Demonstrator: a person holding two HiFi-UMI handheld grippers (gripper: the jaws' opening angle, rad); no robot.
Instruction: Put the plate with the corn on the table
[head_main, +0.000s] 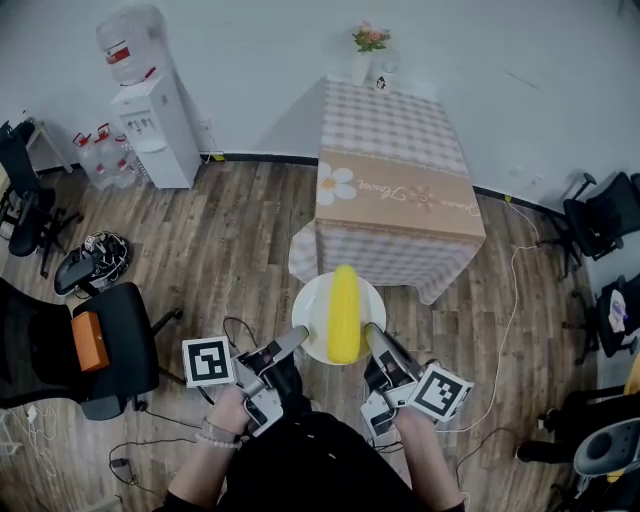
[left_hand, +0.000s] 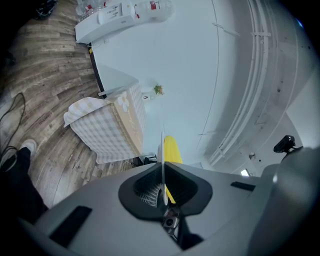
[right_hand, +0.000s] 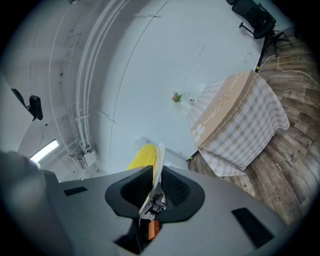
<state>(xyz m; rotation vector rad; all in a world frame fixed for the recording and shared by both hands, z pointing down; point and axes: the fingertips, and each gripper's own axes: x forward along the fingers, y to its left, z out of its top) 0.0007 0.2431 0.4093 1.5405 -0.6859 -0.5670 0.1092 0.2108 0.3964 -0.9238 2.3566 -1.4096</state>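
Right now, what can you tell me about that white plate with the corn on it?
The plate is round, plain white and looks like glazed ceramic or plastic, with a thin rim. It is held roughly level in the air above the wooden floor, just short of the checked table. One yellow corn cob lies across its middle, pointing toward the table. The left claw pinches its near-left edge and the right claw its near-right edge; nothing else touches it.

Ahead of the left gripper (head_main: 296, 340) and right gripper (head_main: 371, 334) clamping the plate (head_main: 311, 300), open floor (head_main: 250, 240) is running to the table (head_main: 400, 130), its near top lying bare; a flower vase (head_main: 368, 50) is occupying the far end. An office chair (head_main: 115, 340) is standing off the left gripper's outer side.
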